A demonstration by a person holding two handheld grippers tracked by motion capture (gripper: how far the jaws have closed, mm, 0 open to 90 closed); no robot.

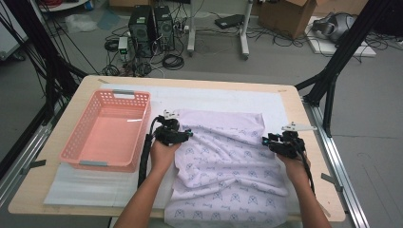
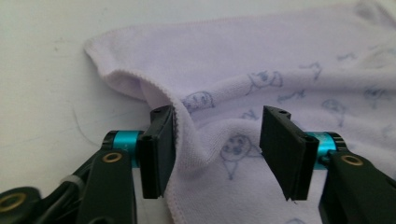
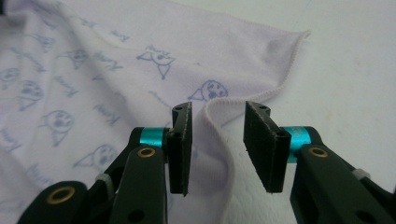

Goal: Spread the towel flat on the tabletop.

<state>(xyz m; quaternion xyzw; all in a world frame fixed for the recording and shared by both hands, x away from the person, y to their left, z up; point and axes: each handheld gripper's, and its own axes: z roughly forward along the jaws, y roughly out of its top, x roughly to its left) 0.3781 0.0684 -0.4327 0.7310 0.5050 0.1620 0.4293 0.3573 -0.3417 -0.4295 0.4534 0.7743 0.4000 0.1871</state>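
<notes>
Forearms enter at the table's near edge in the high view; the left gripper (image 1: 186, 133) sits at the left border of the lilac printed cloth (image 1: 228, 166), the right gripper (image 1: 266, 140) at its right border. Cloth lies rumpled on the white mat (image 1: 85, 183), centre to near edge, one end hanging over that edge. Pink basket (image 1: 78, 142) stands just left of it, near the table's left edge.

Left gripper view: jaws moderately wide, a raised fold of hem between them, leaning on the left pad (image 2: 164, 149); right pad clear. Not gripped.

Right gripper view: jaws narrower, hem loop (image 3: 219, 105) standing in the gap, neither pad pressing it.

Judgement: step in hand is pinching both side hems. Push each gripper slightly further so the pads cover the hem stitching, not just the loop's crest; close both together; lift evenly to avoid dragging the mat.
</notes>
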